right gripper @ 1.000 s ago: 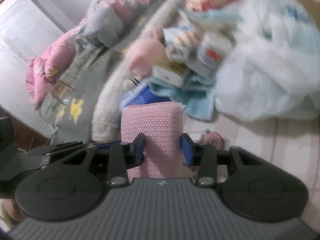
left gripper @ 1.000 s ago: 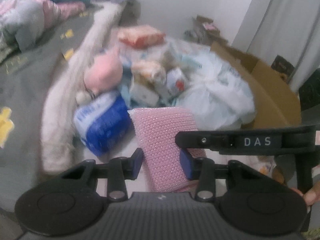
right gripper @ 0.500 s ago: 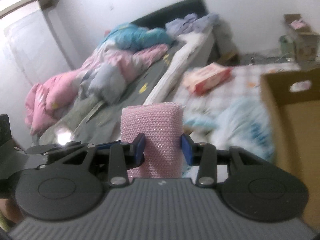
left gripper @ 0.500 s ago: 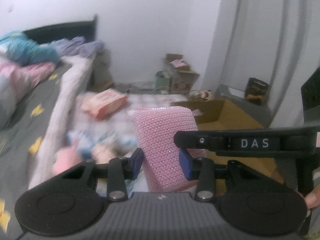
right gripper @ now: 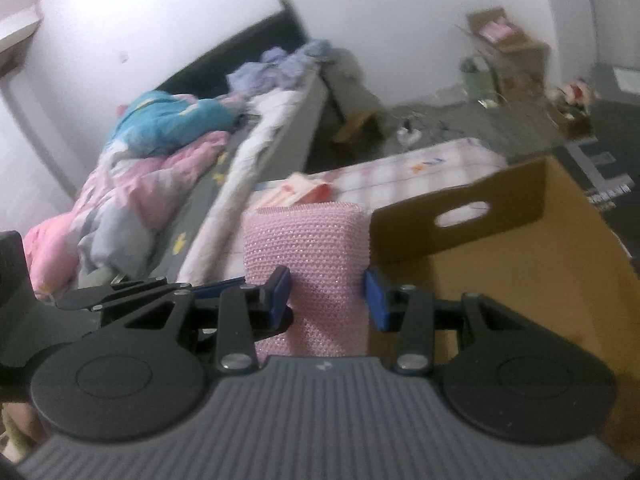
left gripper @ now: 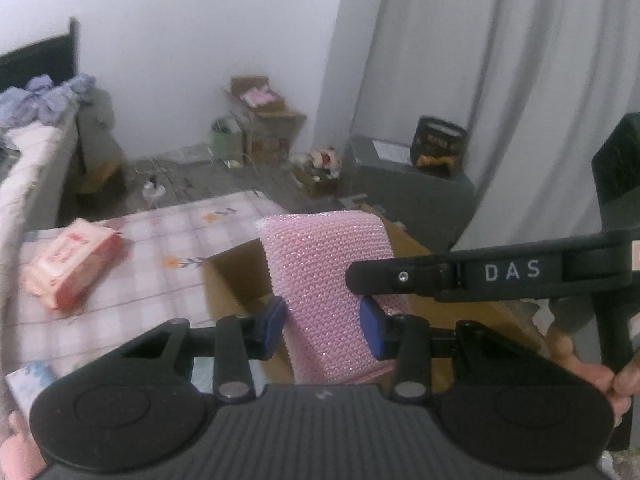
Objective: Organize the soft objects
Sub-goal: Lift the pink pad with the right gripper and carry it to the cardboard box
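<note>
Carrying the pink sponge to the box

Both tools, left (left gripper: pixel 322 322) and right (right gripper: pixel 326 294), pinch one pink sponge (left gripper: pixel 328 276) held above the cardboard box (right gripper: pixel 516 276); the right's jaws are easing apart. Next: lower it inside, release.

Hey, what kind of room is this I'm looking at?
Most likely a bedroom: a bed with a dark headboard, rumpled blankets on it, and long curtains.

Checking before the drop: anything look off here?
One oddity: the left gripper and the right gripper both clamp the same pink sponge, near the cardboard box. The right jaws are opening. Nothing looks damaged.
</note>
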`<state>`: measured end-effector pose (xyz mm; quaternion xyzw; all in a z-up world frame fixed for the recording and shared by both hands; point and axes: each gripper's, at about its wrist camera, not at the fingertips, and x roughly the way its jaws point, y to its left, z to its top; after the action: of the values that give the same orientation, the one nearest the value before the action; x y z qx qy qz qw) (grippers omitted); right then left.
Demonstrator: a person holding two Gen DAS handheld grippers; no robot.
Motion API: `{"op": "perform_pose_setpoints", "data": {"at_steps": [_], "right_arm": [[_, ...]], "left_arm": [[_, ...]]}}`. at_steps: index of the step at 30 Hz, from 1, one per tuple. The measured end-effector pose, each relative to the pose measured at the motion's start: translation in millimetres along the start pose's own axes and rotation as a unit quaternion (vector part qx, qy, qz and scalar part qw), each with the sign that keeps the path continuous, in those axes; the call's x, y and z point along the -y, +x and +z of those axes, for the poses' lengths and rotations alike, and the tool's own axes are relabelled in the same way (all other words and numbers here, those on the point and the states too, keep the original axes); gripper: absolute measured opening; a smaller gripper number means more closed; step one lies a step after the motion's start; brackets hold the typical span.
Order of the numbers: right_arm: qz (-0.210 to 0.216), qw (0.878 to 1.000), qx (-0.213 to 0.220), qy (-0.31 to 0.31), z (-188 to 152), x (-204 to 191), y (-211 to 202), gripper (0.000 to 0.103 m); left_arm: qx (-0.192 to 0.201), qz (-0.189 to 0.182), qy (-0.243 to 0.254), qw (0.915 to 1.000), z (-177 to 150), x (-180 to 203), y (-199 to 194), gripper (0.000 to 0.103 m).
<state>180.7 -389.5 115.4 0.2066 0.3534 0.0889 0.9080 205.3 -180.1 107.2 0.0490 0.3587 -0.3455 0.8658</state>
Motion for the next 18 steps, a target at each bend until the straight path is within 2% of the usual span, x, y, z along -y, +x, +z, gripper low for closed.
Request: {"op": "perform_pose_setpoints", "data": {"at_steps": [10, 16, 18], "right_arm": [[-0.002, 0.992, -0.093, 0.089, 39, 107, 103, 0.042], [0.008, 0.979, -0.153, 0.134, 41, 152, 173, 0.042], [0.012, 0.975, -0.166, 0.145, 40, 164, 194, 0.042]], "left_arm": [[-0.092, 0.019, -0.001, 0.9956, 22, -13, 121, 0.042], [-0.135, 0.040, -0.002, 0.9900, 22, -28, 169, 0.043], [-0.142, 0.043, -0.001, 0.9889, 22, -31, 178, 0.046]]}}
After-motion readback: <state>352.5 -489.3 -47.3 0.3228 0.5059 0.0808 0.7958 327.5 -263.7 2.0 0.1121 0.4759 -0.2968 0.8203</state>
